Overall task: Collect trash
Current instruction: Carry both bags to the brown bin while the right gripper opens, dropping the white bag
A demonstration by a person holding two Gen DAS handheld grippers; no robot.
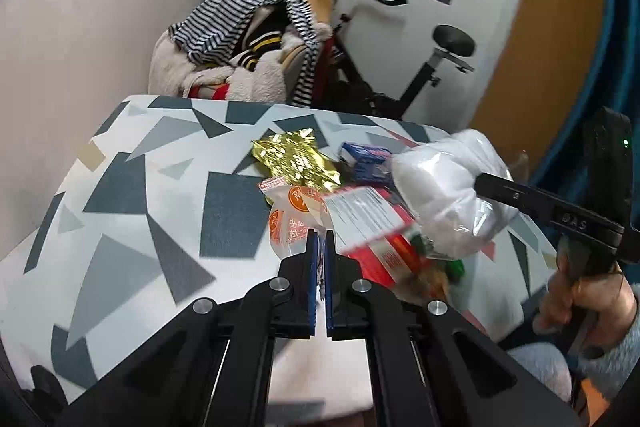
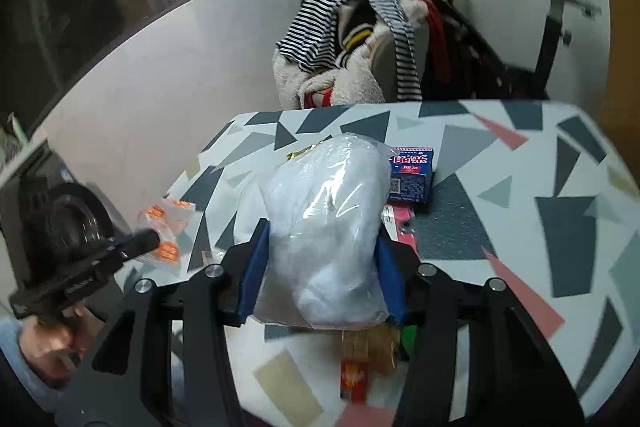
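Trash lies heaped on the patterned worktop (image 1: 132, 187). One piece, a clear bag of white wadding (image 2: 328, 227), is clamped between the blue pads of the right hand-held gripper (image 2: 320, 259). The left hand-held gripper (image 1: 320, 251) is clenched on the edge of an orange-printed wrapper (image 1: 292, 219). Just beyond the left gripper's tips sit a gold foil wrapper (image 1: 296, 163) and, beside the bag, a blue carton (image 2: 410, 175).

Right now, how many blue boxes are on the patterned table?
1. The small blue cardboard box lies on the patterned table, beside the clear plastic bag of white stuff held by the right gripper. More could hide behind the bag.
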